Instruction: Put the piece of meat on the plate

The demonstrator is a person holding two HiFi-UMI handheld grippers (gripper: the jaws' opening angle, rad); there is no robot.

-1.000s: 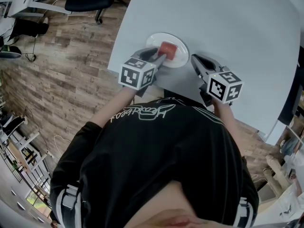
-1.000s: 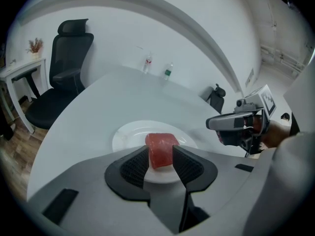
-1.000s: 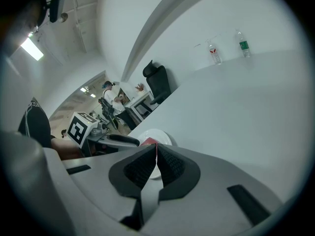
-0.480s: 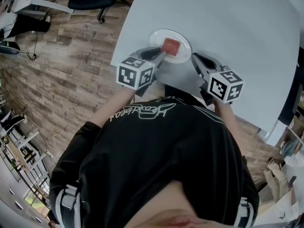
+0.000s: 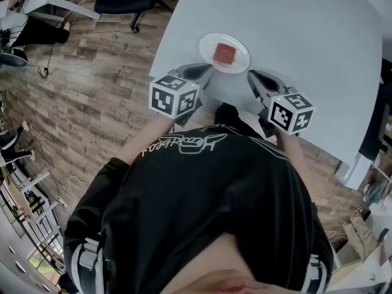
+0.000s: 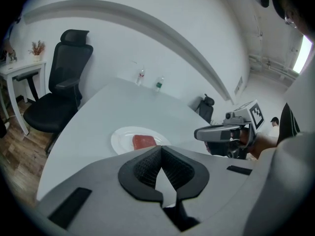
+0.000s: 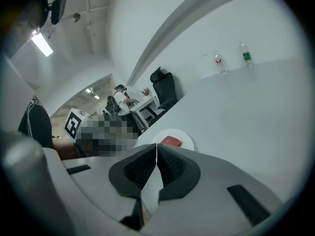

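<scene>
A red, block-shaped piece of meat [image 5: 225, 53] lies flat in the middle of a small white plate [image 5: 208, 46], with bare rim showing all round it. The plate stands on a pale grey table [image 5: 294, 35], close to the edge where the person stands. Just short of the plate's near rim, on the person's left, the left gripper [image 6: 160, 151] points toward it with its jaws closed together and nothing between them. On the plate's near right side, a little further off, the right gripper [image 7: 156, 149] is likewise closed and empty. Neither tool touches plate or meat. Beyond the plate, at the table's far edge, stand two small bottles [image 6: 141, 76]; a black office chair [image 6: 59, 87] sits off the table to the plate's left. The placing looks done, so the step in hand seems to be withdrawal: it is best done by lifting both tools up and away from the rim, not dragging them across it, so the plate does not slide.
</scene>
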